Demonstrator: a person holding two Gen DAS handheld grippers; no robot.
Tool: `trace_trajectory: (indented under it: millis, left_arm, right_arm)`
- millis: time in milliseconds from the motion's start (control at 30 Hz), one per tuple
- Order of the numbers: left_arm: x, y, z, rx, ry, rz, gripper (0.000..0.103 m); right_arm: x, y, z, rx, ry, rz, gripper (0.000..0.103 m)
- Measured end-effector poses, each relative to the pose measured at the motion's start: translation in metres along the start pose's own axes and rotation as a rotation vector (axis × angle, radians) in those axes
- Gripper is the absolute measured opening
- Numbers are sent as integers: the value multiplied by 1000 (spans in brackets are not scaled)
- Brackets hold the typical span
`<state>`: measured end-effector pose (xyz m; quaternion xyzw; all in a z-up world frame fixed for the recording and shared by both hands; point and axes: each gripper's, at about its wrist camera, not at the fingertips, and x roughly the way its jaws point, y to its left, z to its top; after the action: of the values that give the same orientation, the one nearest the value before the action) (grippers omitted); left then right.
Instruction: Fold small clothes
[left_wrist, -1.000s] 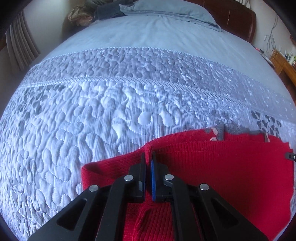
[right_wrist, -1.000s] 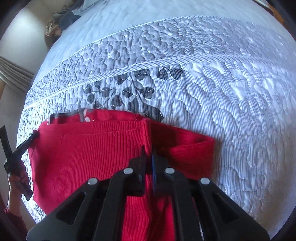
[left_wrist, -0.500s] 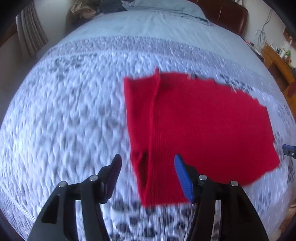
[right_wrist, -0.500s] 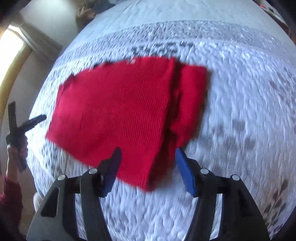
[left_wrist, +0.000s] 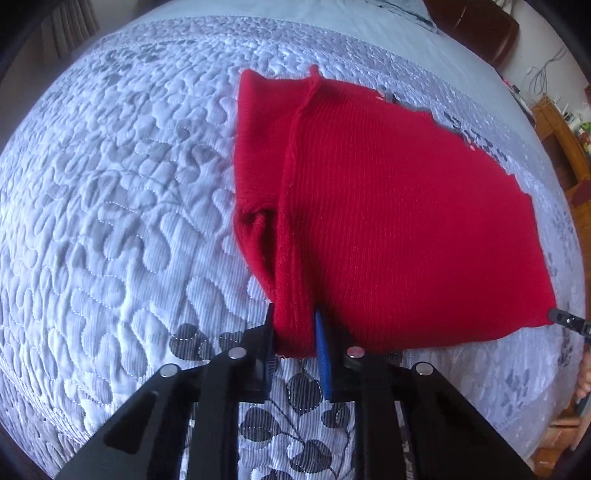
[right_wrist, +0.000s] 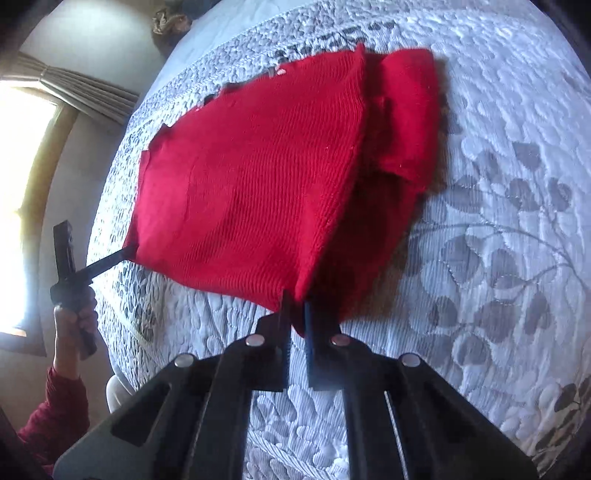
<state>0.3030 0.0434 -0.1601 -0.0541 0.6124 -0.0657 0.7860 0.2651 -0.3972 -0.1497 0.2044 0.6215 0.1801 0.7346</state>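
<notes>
I've got the red ribbed knit garment (left_wrist: 399, 206) flat on the bed's white-and-grey quilted cover (left_wrist: 110, 221), sleeves already tucked in along both sides. My left gripper (left_wrist: 295, 332) is closing its jaws on the near-left hem corner – fabric between them, pads pressing. My right gripper (right_wrist: 295, 310) has its jaws clamped on the near-right corner. To do this well: keep both corners level w/ equal tension, lift together, carry the hem to the far edge – no dragging. Both hands point steeply down at the bed, right a bit shallower.
</notes>
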Motion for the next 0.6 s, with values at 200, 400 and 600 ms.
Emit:
trace_trajectory:
  millis: [200,400,600]
  left_arm:
    - [8,6,-6,46,1,29,16]
    - [6,-10,-12,122,-26,103,23]
    - [-22,16,-8,2,-17,-33,67]
  right_arm:
    - [5,-10,-7,-3,51,-69,4]
    - [22,-10,-11,-2,67,-109,9]
    - [-18,-6,-10,28,-10,-92,61]
